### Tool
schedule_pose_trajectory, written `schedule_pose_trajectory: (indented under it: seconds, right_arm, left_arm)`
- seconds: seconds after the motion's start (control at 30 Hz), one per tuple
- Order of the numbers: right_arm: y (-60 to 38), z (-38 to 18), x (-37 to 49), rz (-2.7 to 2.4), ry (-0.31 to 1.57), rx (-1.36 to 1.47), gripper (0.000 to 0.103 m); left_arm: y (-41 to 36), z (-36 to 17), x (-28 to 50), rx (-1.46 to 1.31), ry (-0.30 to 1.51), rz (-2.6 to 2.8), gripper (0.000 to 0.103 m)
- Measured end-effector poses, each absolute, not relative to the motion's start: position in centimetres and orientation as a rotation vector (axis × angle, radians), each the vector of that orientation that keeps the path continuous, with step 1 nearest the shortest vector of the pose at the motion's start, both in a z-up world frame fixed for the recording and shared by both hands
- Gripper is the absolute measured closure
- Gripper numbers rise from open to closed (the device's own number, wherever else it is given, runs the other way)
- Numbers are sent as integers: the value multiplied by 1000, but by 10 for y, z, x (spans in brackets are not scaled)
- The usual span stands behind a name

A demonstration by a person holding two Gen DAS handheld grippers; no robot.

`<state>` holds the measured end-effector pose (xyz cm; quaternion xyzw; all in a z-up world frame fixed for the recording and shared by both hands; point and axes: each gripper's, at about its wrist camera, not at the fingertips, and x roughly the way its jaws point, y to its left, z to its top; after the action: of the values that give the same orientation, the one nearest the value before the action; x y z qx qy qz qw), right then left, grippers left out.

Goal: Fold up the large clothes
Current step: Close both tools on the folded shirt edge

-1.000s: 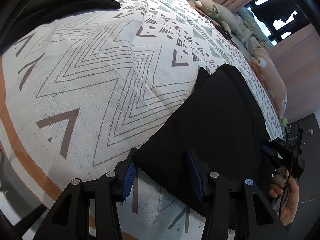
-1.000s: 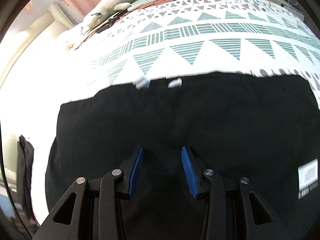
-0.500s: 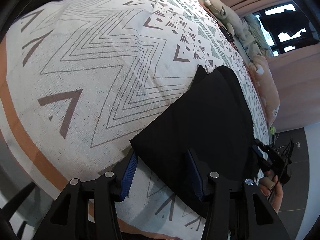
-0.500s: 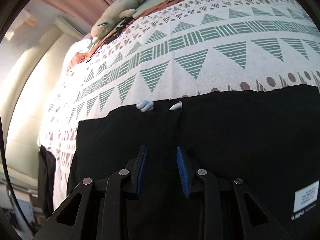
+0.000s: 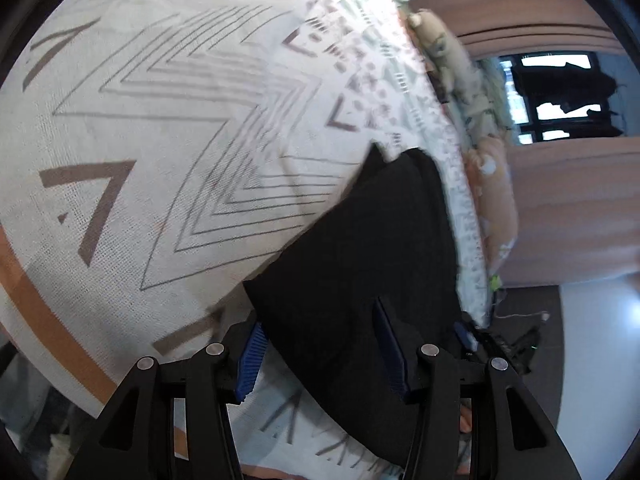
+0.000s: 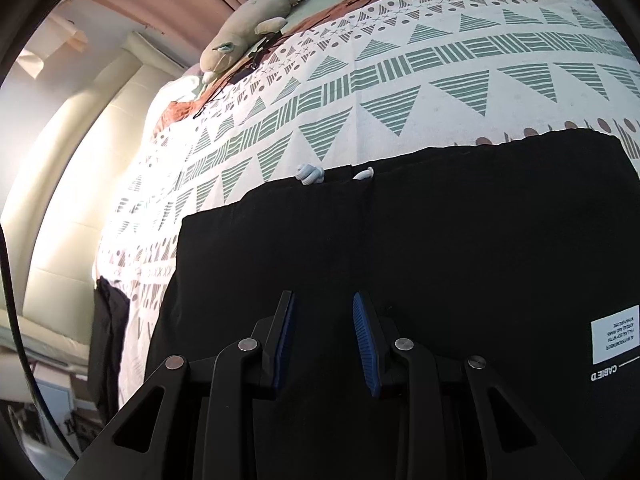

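Observation:
A black garment (image 5: 360,264) lies folded on the patterned bedspread (image 5: 160,140), with two pale drawstring ends (image 6: 310,174) at its far edge and a white label (image 6: 614,338) at the right. My left gripper (image 5: 320,354) is open, and the garment's near corner sits between its jaws. Its left pad stands clear of the cloth edge. My right gripper (image 6: 324,332) hovers low over the middle of the garment (image 6: 440,260). Its jaws are narrow, with only black cloth in the gap. Whether the pads press on a fold is hidden.
A plush toy (image 6: 256,28) and pillows (image 5: 496,200) lie along the far side of the bed. Another dark cloth (image 6: 110,336) hangs at the bed's left edge. The bed's edge and the floor (image 5: 592,340) are close to the left gripper, and curtains (image 5: 572,208) hang beyond.
The right jaws have narrowed and that view has tilted, showing more of the bed. The left view has rolled, with the garment's corner still between the jaws.

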<state>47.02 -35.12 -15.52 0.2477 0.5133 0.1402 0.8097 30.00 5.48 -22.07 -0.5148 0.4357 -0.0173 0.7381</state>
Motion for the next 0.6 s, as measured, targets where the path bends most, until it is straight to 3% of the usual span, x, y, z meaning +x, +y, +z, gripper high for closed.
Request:
schedule_pose_trajectory:
  seconds: [0.13, 0.4, 0.6]
  right_arm:
    - [-348, -155, 470, 312, 1098, 531, 73]
    - [-351, -157, 470, 301, 1097, 547, 73]
    - [-351, -156, 471, 291, 1095, 541, 73]
  left_arm:
    - [52, -207, 297, -1096, 898, -108, 51]
    - [45, -239, 311, -1136, 1058, -18, 51]
    - [39, -243, 321, -1166, 1060, -29, 46]
